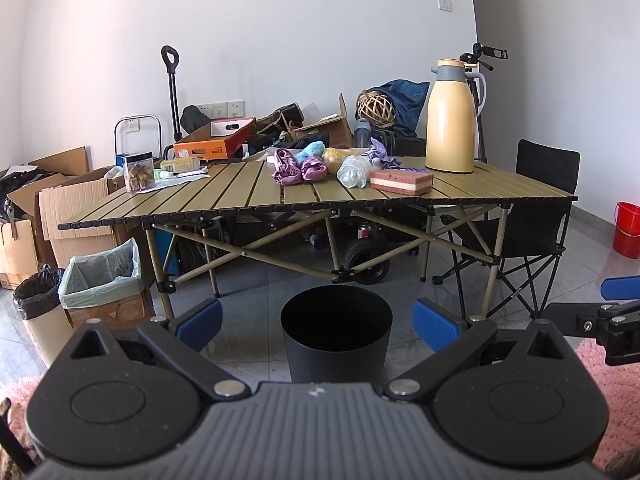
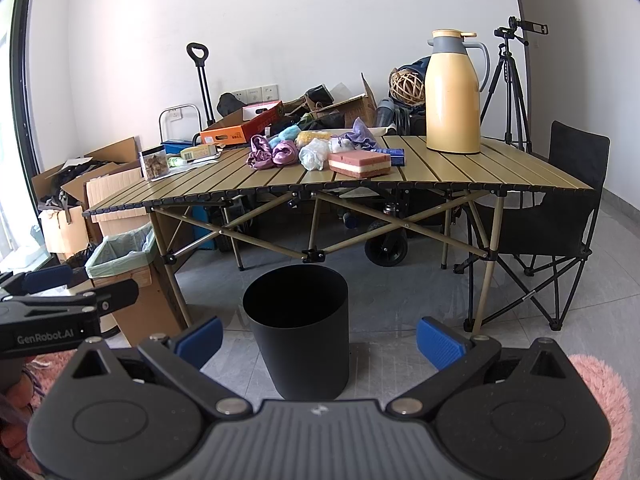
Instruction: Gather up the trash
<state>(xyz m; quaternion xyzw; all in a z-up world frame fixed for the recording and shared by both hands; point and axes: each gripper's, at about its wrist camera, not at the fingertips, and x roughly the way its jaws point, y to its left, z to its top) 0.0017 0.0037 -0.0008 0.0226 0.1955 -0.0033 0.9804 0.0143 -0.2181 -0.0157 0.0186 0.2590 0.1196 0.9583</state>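
Presently the task stands at its opening step, by my judgement: nothing has been picked up, and both tools hang low above the grey tiled floor, facing the work area. Largest in view is the olive slatted folding tabletop [image 1: 248, 188], carrying the clutter at its middle. Next in size, a tall cream-yellow thermos jug [image 1: 450, 120] stands upright near the far right of that surface and does not look like waste. Before the tabletop, on the floor, sits the round black open-topped bin [image 2: 298, 332], apparently empty, though its dark interior hides the bottom. The left tongs [image 1: 318, 322] are spread wide with nothing between the blue pads; the right tongs [image 2: 320, 338] are likewise spread and empty. Smaller again, the likely trash lies clustered: a pink-and-cream layered sponge block [image 1: 401, 182], a crumpled clear plastic bag [image 1: 352, 172] just beside it, and purple crumpled wrappers [image 1: 298, 168] to its left, all loose, light and easily crushed. The next move calls for raising one tool to tabletop height, closing on one item, then releasing it over the bin.
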